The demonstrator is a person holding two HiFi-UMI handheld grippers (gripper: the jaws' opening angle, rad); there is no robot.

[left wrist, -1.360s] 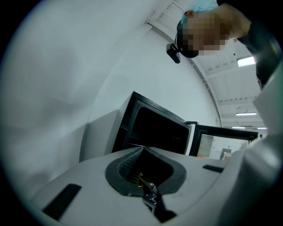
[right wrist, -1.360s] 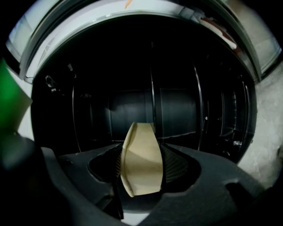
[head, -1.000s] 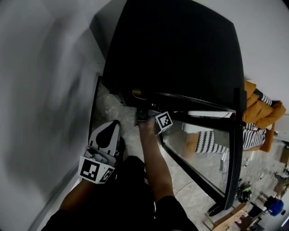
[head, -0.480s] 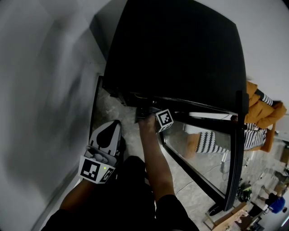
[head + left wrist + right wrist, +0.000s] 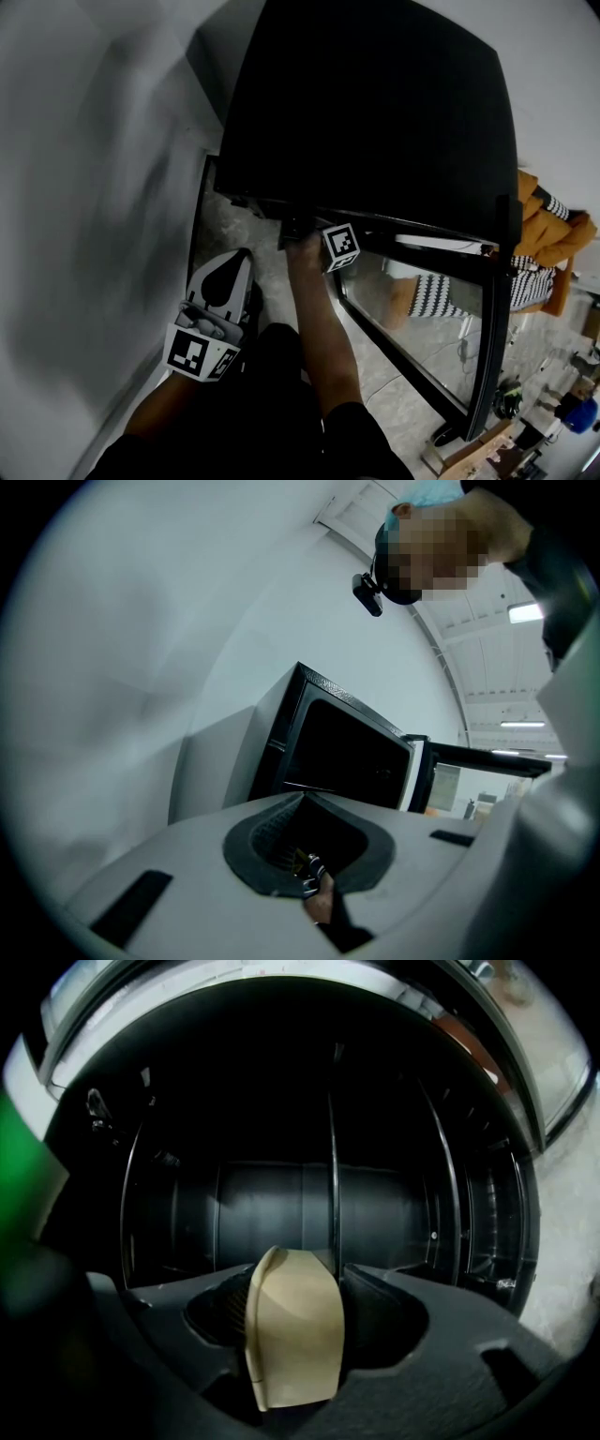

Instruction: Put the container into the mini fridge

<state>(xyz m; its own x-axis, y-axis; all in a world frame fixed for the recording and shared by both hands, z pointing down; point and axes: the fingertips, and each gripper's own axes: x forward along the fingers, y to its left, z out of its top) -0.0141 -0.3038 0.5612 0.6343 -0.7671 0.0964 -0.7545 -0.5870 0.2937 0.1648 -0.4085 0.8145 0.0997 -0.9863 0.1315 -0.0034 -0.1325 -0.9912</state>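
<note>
The black mini fridge stands in front of me, its glass door swung open to the right. My right gripper reaches into the opening, and the fridge's top edge hides its jaws in the head view. In the right gripper view the right gripper is shut on a beige container, held on edge inside the dark fridge interior. My left gripper hangs low at the left, shut and holding nothing. In its own view the left gripper points towards the fridge.
A pale wall runs close along the left. An orange and striped cloth lies beyond the door at the right. Small clutter sits on the floor at the lower right. The floor is grey and mottled.
A yellowish bit that showed at the fridge opening is now hidden under the top edge. The right gripper's marker cube has barely shifted. The left gripper has kept still.
</note>
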